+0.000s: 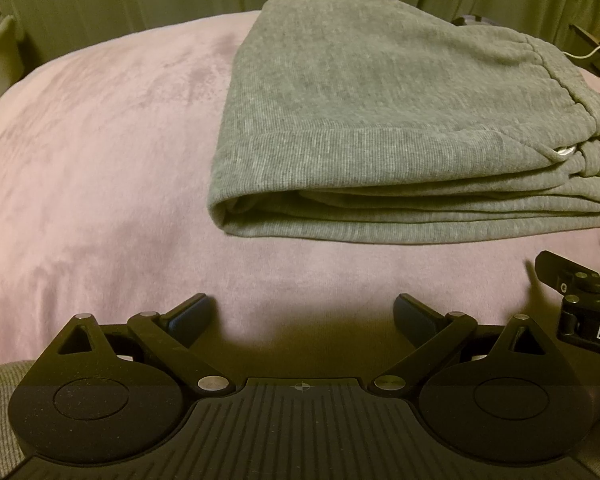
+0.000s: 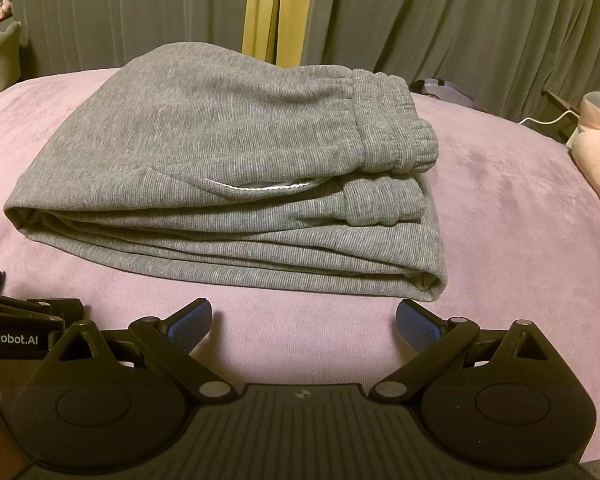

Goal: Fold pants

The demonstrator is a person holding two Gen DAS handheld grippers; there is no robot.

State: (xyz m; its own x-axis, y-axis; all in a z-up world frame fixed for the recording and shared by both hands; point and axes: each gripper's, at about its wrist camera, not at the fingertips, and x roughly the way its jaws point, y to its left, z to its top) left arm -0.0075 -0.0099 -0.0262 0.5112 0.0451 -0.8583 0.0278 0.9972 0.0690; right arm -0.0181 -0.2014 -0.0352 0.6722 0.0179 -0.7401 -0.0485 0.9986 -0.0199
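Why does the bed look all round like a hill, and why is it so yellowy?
In both wrist views the fisheye lens bends the purple blanket into a dome; dim warm light tints everything yellowish. The left view shows a dark shadow before the left tool; the grey sweatpants stay sharp in the right view.
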